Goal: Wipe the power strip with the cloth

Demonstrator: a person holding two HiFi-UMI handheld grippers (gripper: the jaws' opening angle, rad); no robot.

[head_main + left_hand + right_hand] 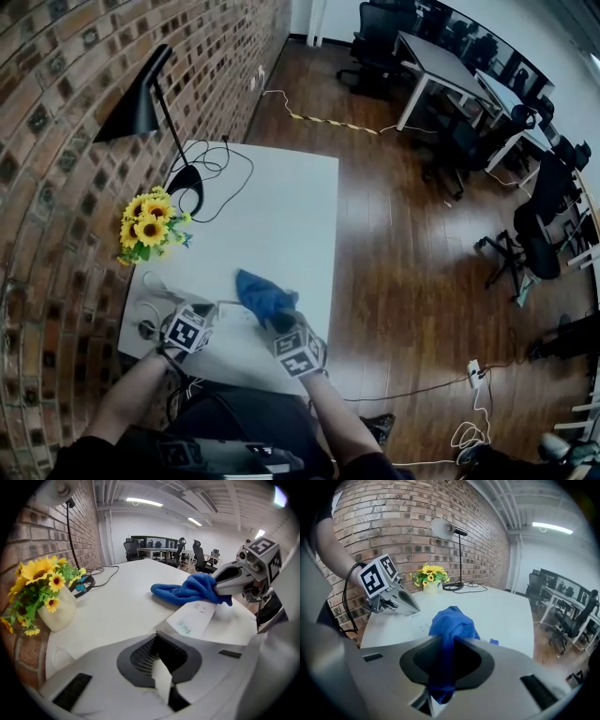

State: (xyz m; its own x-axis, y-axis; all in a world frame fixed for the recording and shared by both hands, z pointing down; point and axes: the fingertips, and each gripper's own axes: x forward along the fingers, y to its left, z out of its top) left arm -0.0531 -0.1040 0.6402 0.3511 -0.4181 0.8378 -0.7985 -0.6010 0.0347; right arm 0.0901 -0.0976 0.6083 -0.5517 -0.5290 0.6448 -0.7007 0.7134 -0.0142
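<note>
One pale vase [56, 613] at the counter's [272, 206] left edge holds sunflowers [40, 571]. Near the front edge, the right hand-held gripper [443, 667] is clamped on the blue cloth [451, 623], which touches the power strip [193, 617]. Only the left gripper view shows the strip's label clearly. The left hand-held gripper [161, 679] is closed.

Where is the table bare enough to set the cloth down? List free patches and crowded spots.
Free: the table's wide middle, between the lamp cable and the cloth, out to its right edge. Crowded: the near edge, with cloth, power strip, left gripper and right gripper; the left side, with the sunflowers and lamp base.
</note>
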